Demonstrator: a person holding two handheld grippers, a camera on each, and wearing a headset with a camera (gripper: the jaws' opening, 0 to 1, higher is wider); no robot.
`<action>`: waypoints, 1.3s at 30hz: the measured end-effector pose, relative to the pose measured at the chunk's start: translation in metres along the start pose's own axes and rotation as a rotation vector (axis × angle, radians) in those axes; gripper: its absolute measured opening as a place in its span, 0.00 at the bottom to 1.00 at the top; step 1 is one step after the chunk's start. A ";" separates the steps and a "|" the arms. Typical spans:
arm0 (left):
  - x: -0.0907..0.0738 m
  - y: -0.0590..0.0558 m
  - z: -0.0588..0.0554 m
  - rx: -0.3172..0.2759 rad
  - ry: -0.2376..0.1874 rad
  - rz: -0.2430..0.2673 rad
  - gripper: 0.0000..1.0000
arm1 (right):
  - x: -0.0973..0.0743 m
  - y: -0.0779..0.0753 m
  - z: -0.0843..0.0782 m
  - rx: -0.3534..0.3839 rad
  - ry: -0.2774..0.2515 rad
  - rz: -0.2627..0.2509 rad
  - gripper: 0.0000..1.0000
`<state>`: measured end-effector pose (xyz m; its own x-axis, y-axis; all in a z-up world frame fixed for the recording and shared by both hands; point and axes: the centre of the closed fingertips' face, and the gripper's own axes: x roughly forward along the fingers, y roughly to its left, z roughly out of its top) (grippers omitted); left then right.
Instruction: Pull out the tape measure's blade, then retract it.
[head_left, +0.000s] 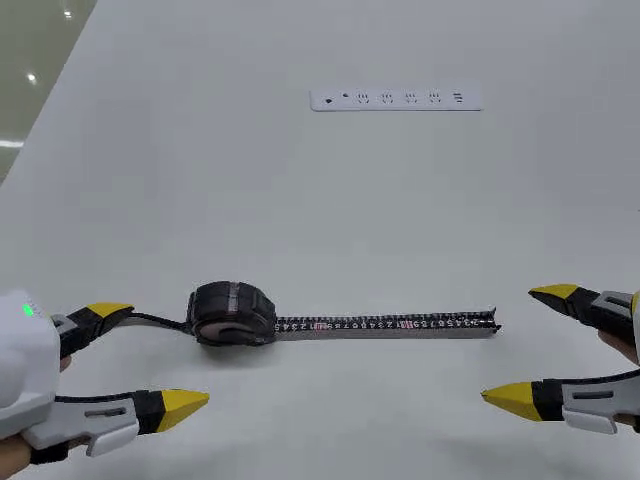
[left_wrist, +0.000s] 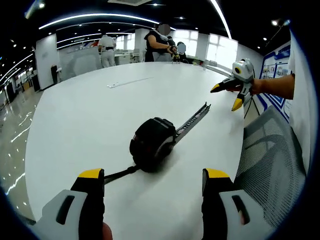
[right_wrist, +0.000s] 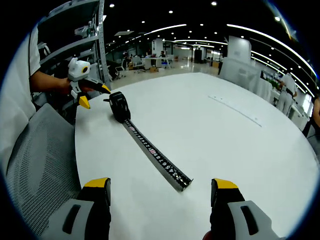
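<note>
Head view has the left gripper (head_left: 150, 355) at the near left edge of the white table (head_left: 300, 200). Its two yellow-tipped jaws stand wide apart and hold nothing. A thin black strap (head_left: 160, 320) runs from the far jaw's tip to the tape measure; whether the strap touches that tip cannot be told. The tape measure's black case (head_left: 232, 314) stands on the table just right of the left gripper, ahead of its open mouth and clear of both jaws. From the case the blade (head_left: 390, 324) lies pulled out flat along the tabletop toward the right, numbers facing up. Its end hook (right_wrist: 184, 184) rests at the mouth of the right gripper (head_left: 510, 344), between the two jaws and touching neither. That gripper's jaws are also spread apart and grasp nothing. Farther back, near the middle of the table, lies a white power strip (head_left: 396, 99).
</note>
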<state>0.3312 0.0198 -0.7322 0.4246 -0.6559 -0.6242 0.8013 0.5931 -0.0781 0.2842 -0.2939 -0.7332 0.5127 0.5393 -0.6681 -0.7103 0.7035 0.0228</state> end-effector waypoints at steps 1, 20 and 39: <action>-0.001 -0.001 0.000 -0.006 -0.006 0.004 0.78 | -0.001 0.000 0.000 0.004 -0.002 -0.002 0.83; -0.013 -0.012 -0.014 -0.098 -0.077 0.080 0.83 | -0.009 0.020 -0.007 0.055 -0.085 -0.060 0.88; -0.025 -0.026 -0.030 -0.163 -0.094 0.080 0.94 | -0.013 0.034 -0.026 0.093 -0.068 -0.062 0.99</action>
<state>0.2869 0.0347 -0.7380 0.5275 -0.6400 -0.5587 0.6878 0.7077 -0.1613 0.2412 -0.2892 -0.7428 0.5878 0.5215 -0.6186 -0.6301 0.7746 0.0543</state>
